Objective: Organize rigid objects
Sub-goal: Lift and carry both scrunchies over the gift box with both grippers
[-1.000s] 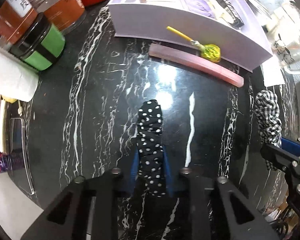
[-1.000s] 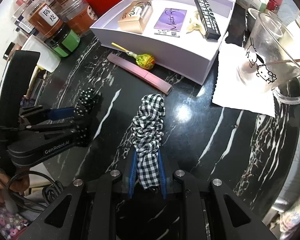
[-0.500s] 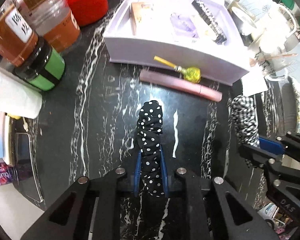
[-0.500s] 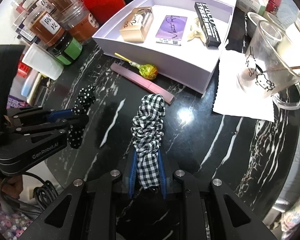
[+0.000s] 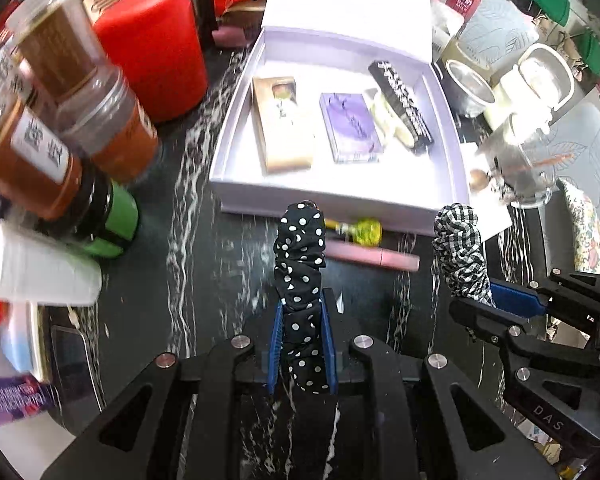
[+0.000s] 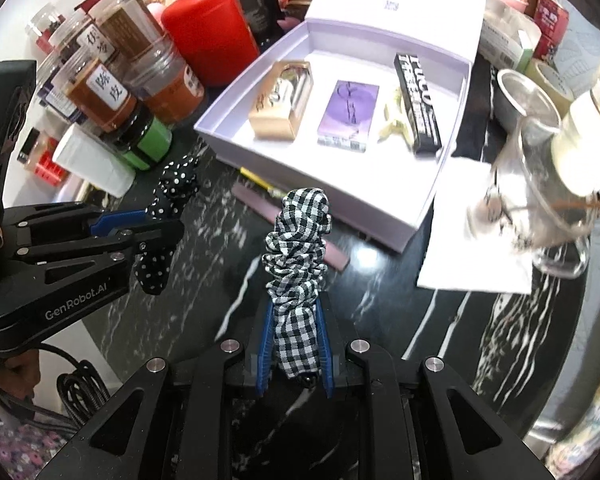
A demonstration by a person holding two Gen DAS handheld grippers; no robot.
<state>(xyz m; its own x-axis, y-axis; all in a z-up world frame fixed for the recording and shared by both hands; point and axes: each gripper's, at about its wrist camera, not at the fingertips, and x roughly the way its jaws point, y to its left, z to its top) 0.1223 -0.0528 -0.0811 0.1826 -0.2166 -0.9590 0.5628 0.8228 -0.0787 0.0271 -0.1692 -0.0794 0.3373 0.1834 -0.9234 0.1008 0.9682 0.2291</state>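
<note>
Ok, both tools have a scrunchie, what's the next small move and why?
Probably carry both forward over the open box and stop above its bare floor. The left tool grips the dotted scrunchie, the right tool the checked scrunchie, and both sit just short of the front wall.

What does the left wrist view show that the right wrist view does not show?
Only the left wrist view shows the yellow lollipop's head. Only the right wrist view shows the black cable at lower left. Both show the lilac box and both claws: the left claw shut on the dotted scrunchie, the right claw shut on the checked scrunchie.
</note>
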